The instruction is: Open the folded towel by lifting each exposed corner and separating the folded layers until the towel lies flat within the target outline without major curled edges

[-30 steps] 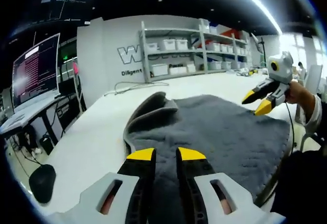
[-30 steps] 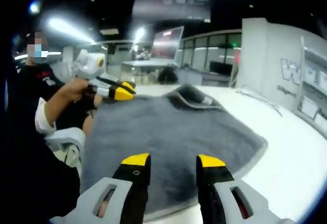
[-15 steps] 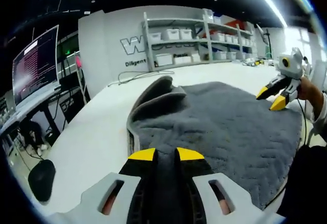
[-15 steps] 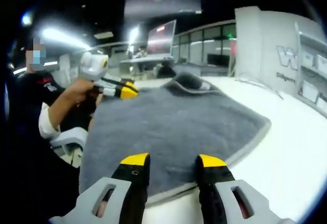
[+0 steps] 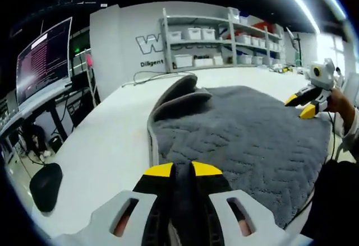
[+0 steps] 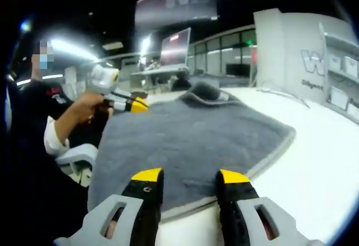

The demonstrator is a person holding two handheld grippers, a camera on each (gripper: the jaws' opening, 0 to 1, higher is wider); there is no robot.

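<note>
While the left hand-held gripper (image 5: 180, 170) pinches the near edge of the grey towel (image 5: 241, 139) between its closed jaws, seemingly to anchor it on the white worktop (image 5: 106, 139), the right hand-held gripper (image 6: 189, 177) hovers open over the opposite hem, whose far corner lies curled.

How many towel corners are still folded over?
1: the far corner of the towel is bunched up; others look flat, though the corner by the left tool is hidden.
</note>
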